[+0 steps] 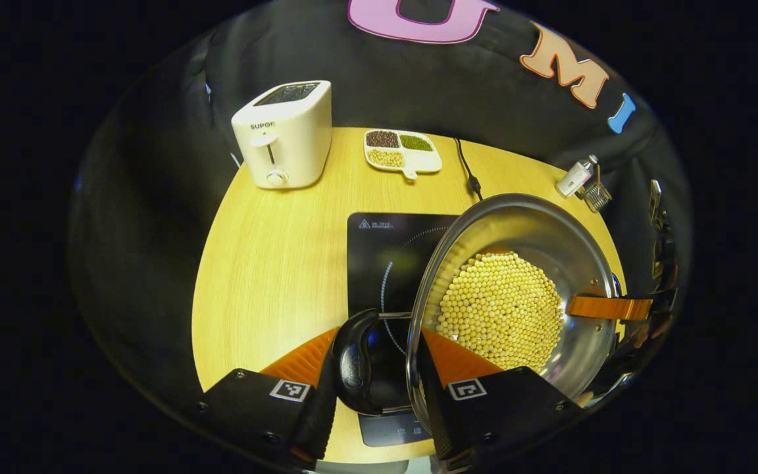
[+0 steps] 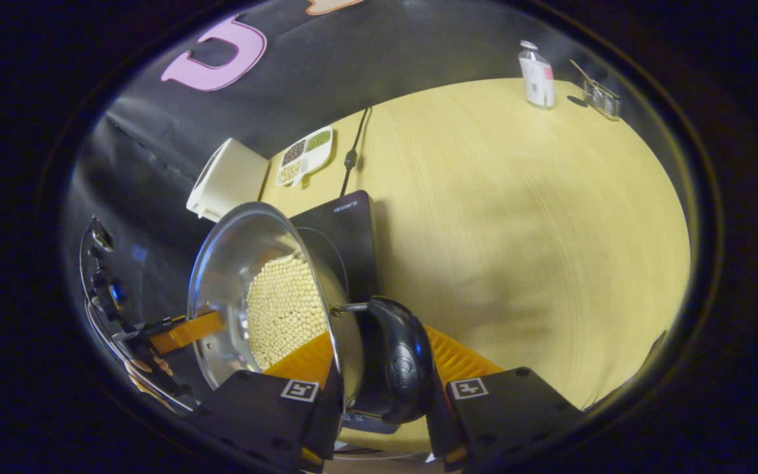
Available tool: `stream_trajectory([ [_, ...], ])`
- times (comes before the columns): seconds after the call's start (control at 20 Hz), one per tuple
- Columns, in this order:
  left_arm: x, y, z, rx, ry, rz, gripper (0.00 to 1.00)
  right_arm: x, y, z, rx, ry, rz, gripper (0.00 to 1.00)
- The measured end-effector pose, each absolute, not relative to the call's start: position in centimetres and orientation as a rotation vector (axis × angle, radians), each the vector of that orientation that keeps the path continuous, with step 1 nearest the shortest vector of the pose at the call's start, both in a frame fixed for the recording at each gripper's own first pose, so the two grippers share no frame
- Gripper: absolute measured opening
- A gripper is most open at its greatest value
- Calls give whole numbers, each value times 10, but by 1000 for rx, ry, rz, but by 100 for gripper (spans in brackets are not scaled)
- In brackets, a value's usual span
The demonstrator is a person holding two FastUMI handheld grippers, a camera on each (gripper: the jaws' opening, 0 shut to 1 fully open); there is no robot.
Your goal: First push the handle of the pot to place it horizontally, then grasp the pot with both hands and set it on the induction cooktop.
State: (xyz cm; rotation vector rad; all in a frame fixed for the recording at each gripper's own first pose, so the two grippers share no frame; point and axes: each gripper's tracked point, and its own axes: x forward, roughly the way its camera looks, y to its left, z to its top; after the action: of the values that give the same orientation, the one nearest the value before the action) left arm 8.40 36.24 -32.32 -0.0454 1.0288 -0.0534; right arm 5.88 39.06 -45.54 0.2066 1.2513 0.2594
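The steel pot (image 1: 517,263) of soybeans (image 1: 501,309) is clamped at opposite side handles by the left gripper (image 1: 379,368) and the right gripper (image 2: 385,368), so it stays level above the induction cooktop (image 1: 379,257).

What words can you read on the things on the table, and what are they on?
"SUPOR": on the front of the white toaster.
Print at the corner of the black cooktop: too blurred to read.
Label on the small bottle: too small to read.

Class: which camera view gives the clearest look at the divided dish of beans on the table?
The left gripper view: the divided dish faces the camera, its compartments distinct beside the toaster. In the right gripper view, the dish is smaller, tilted, and harder to make out.
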Motion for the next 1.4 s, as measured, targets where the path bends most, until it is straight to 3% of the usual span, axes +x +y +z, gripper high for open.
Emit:
stream_trajectory([
  [0.4, 95, 365, -333, -42, 1040, -43, 62, 68, 394, -468, 211, 1264, 240, 51],
  [0.45, 96, 366, -335, -45, 1042, -43, 62, 69, 395, -470, 211, 1264, 237, 58],
  [0.5, 97, 367, -336, -46, 1045, -42, 61, 69, 396, -472, 212, 1266, 234, 51],
  [0.6, 99, 371, -340, -40, 1049, -37, 62, 70, 398, -476, 212, 1271, 231, 58],
  [0.7, 101, 373, -342, -31, 1050, -34, 61, 71, 401, -480, 213, 1274, 231, 58],
  [0.75, 102, 376, -343, -26, 1051, -31, 62, 72, 403, -483, 215, 1277, 231, 51],
  [0.8, 103, 377, -345, -25, 1052, -28, 62, 72, 404, -486, 215, 1281, 230, 51],
  [0.85, 103, 379, -347, -27, 1054, -26, 62, 73, 405, -488, 217, 1286, 228, 58],
  [1.4, 111, 387, -349, -18, 1028, -17, 63, 83, 412, -489, 200, 1264, 243, 58],
])
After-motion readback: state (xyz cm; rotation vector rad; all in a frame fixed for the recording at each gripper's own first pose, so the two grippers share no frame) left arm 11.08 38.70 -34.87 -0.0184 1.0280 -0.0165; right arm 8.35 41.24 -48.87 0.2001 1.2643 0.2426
